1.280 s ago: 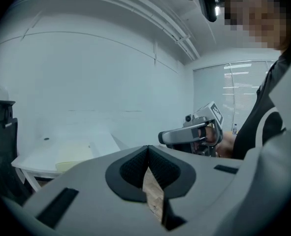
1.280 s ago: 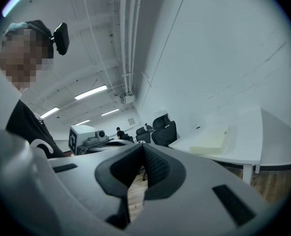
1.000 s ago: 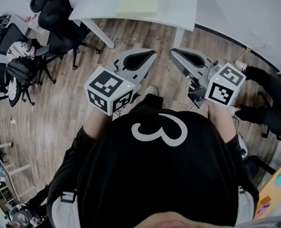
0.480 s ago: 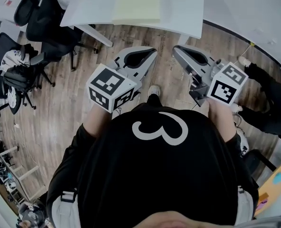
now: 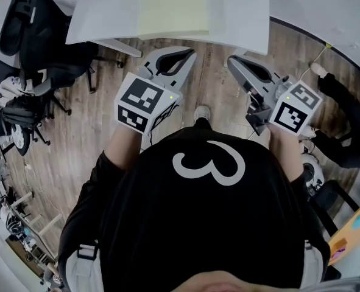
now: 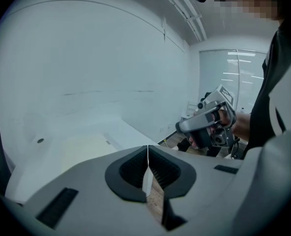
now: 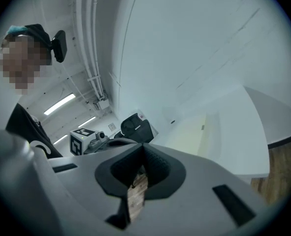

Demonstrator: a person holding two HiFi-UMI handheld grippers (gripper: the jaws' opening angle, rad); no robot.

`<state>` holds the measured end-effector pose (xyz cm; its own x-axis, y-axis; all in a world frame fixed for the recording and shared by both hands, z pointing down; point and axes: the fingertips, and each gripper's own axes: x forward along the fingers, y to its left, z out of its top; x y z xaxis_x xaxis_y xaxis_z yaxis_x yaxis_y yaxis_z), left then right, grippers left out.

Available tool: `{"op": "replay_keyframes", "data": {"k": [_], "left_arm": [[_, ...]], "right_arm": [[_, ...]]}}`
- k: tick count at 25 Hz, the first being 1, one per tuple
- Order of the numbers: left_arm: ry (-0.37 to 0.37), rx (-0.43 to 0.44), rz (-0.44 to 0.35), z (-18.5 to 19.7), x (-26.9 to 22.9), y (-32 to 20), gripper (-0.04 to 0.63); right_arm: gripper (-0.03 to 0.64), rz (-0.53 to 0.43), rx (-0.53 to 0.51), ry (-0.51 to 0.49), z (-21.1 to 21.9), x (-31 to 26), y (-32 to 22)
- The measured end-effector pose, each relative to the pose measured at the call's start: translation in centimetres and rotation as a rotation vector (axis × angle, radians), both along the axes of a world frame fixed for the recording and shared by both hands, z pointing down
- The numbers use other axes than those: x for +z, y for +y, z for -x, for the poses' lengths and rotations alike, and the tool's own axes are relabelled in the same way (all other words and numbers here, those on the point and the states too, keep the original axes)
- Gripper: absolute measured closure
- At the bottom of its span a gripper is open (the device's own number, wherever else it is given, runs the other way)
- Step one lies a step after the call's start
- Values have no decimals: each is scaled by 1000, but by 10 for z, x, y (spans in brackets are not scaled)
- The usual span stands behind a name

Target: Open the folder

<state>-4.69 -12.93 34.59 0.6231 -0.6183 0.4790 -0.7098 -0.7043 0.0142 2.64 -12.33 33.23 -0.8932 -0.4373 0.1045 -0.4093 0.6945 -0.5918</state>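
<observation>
Black mesh office chairs (image 5: 42,29) stand on the wood-plank floor (image 5: 76,132) at ten o'clock, a pale yellow flat folder (image 5: 172,8) lies on the white table (image 5: 247,11) at twelve, and the grey left gripper (image 5: 190,52) and right gripper (image 5: 233,60) hover just short of its edge, jaws pressed together, empty.

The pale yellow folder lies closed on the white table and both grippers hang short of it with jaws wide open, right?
Not open: each gripper view shows its jaws together, nothing between them. The pale yellow folder does lie closed on the white table, with the left gripper and right gripper short of it.
</observation>
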Motion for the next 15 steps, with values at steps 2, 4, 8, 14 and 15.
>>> {"op": "replay_keyframes", "data": {"k": [2, 4, 8, 14, 15], "left_arm": [[-27, 2, 1, 7, 10, -14, 577], [-50, 5, 0, 12, 20, -26, 577], [-82, 16, 23, 19, 41, -50, 577], [-178, 44, 12, 20, 67, -68, 553], [-199, 54, 15, 19, 72, -70, 529]], "right_arm": [[594, 21, 14, -4, 2, 11, -10], [594, 43, 29, -8, 3, 22, -19], [594, 78, 54, -11, 5, 41, -38], [594, 105, 81, 2, 2, 59, -48], [594, 109, 84, 3, 1, 61, -48]]}}
